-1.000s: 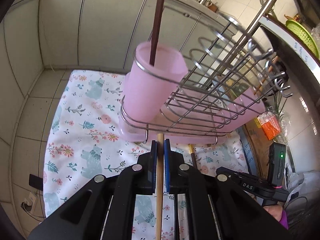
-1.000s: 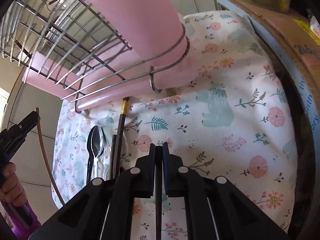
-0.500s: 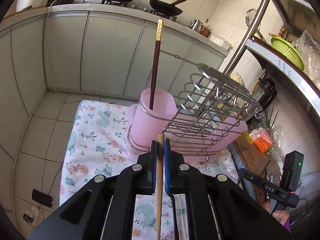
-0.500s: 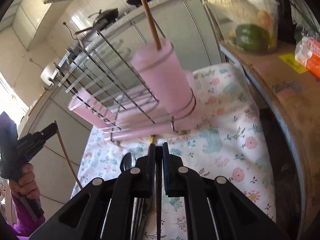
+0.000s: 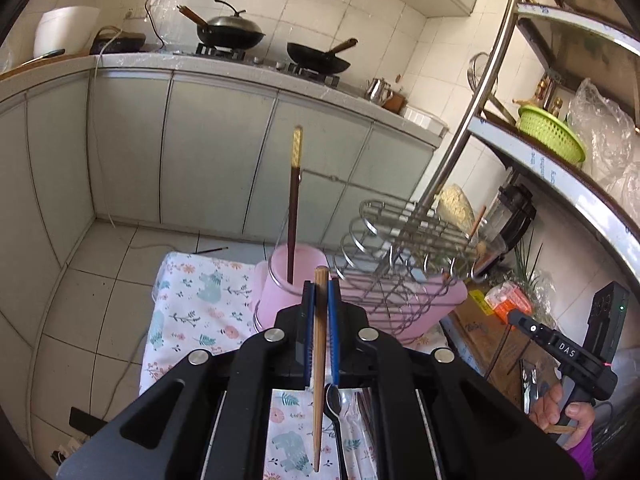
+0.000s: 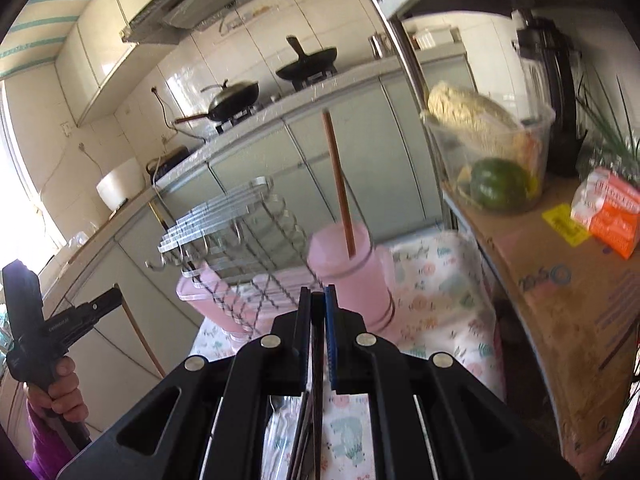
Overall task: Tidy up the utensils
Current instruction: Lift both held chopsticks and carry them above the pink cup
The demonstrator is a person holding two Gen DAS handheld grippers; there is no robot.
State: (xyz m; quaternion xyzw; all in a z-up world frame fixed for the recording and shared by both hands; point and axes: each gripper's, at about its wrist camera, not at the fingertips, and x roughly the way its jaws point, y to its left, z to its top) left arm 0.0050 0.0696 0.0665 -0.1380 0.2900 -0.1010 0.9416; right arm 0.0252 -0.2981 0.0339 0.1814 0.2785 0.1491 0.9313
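Note:
A pink cup [image 5: 276,280] sits in the end ring of a wire dish rack [image 5: 400,248], with one dark, gold-tipped chopstick [image 5: 294,208] upright in it. My left gripper [image 5: 320,286] is shut on a light wooden chopstick [image 5: 319,360], held above and short of the cup. In the right wrist view my right gripper [image 6: 317,296] is shut on a dark chopstick [image 6: 317,380], also short of the pink cup [image 6: 352,280]. The left gripper [image 6: 110,298] with its light chopstick [image 6: 140,336] shows at the left there. A spoon [image 5: 334,400] lies on the cloth below.
A floral cloth [image 5: 192,304] covers the table under the rack and its pink drip tray [image 6: 216,308]. A steel shelf pole [image 5: 460,152] rises behind the rack. To the right are a cardboard box [image 6: 560,300], a clear food tub [image 6: 492,152] and an orange packet [image 6: 612,216].
Both grippers have risen and tilted upward with their chopsticks. The cup and rack now sit lower and smaller in both views, and the stove counter has come into sight.

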